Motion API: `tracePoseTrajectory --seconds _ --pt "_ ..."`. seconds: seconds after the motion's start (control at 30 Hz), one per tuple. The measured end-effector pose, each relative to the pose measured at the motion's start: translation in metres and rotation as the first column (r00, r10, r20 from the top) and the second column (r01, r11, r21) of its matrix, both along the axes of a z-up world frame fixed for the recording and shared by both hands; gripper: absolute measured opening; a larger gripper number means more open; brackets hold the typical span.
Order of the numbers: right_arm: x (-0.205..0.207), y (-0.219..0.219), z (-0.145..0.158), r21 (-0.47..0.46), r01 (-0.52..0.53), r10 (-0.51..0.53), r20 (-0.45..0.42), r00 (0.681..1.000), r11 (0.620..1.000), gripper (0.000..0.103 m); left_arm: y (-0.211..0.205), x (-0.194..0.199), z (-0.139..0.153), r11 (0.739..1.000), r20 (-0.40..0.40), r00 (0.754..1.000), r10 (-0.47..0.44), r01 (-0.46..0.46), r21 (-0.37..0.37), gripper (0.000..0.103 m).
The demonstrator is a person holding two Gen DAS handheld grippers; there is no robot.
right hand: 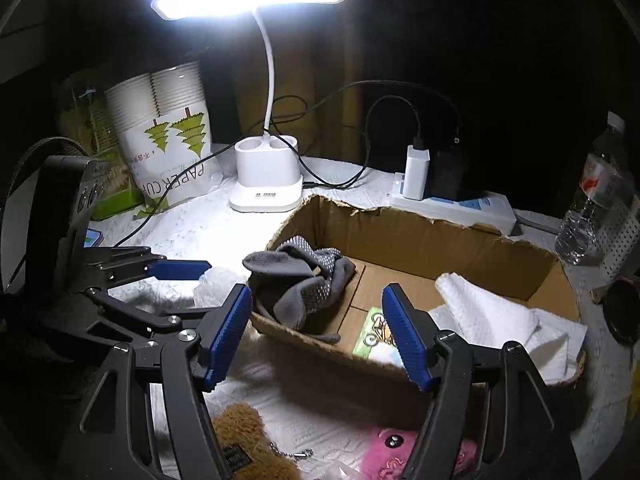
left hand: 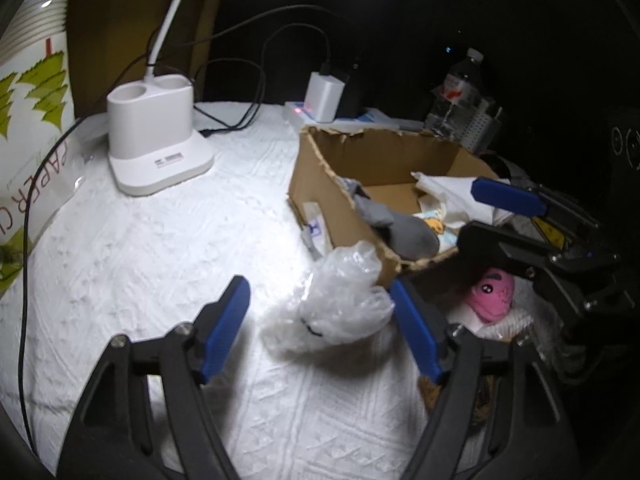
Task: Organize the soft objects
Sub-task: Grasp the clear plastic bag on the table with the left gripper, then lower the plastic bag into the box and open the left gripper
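Observation:
A torn cardboard box (left hand: 320, 184) (right hand: 400, 232) stands on the white cloth. It holds a grey sock (left hand: 400, 228) (right hand: 304, 276), white paper towel (right hand: 492, 316) (left hand: 448, 192) and a printed packet (right hand: 378, 336). My left gripper (left hand: 320, 328) is open, its fingers either side of a crumpled clear plastic bag (left hand: 344, 300) lying on the cloth by the box's near corner. My right gripper (right hand: 316, 332) is open and empty above the box's near wall. A pink plush (left hand: 492, 292) (right hand: 392, 456) and a brown plush (right hand: 248, 440) lie in front of the box.
A white desk lamp (right hand: 268, 184) (left hand: 156, 140) stands behind, with a paper cup pack (right hand: 168, 140) (left hand: 28, 120) at the left. A power strip (right hand: 452, 204) with chargers and black cables lies behind the box. A water bottle (right hand: 596, 196) (left hand: 456, 92) stands at the right.

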State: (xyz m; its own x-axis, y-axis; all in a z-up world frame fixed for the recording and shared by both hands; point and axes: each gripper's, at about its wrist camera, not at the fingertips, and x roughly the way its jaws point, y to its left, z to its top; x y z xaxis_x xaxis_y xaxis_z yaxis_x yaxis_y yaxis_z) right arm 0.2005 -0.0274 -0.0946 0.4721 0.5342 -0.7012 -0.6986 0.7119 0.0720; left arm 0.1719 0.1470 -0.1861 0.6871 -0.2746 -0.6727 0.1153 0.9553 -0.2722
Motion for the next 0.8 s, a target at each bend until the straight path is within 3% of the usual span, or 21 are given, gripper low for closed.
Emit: tracePoseTrajectory --seconds 0.07,0.17,0.23,0.4,0.8 --pt "-0.001 -0.003 0.000 0.008 0.004 -0.004 -0.005 1.000 1.000 0.071 -0.005 -0.002 0.000 1.000 0.010 1.000 -0.025 0.025 0.004 0.053" --pt "-0.002 -0.009 0.002 0.019 0.008 -0.008 -0.004 1.000 1.000 0.071 -0.015 -0.006 0.004 0.998 0.028 0.999 -0.038 0.036 0.053 0.042" --pt "-0.003 -0.011 0.003 0.024 0.011 -0.011 -0.002 1.000 1.000 0.071 -0.015 -0.009 0.006 0.998 0.035 0.999 -0.033 0.031 0.046 0.038" --pt "-0.006 -0.023 0.008 0.038 0.023 -0.023 0.006 1.000 0.999 0.071 -0.010 -0.020 0.023 1.000 0.067 0.998 -0.005 0.004 0.005 0.036" --pt "-0.006 -0.069 0.020 0.053 0.077 -0.079 0.031 0.996 0.996 0.071 -0.040 -0.023 0.080 1.000 0.173 0.985 0.007 -0.008 0.008 0.036"
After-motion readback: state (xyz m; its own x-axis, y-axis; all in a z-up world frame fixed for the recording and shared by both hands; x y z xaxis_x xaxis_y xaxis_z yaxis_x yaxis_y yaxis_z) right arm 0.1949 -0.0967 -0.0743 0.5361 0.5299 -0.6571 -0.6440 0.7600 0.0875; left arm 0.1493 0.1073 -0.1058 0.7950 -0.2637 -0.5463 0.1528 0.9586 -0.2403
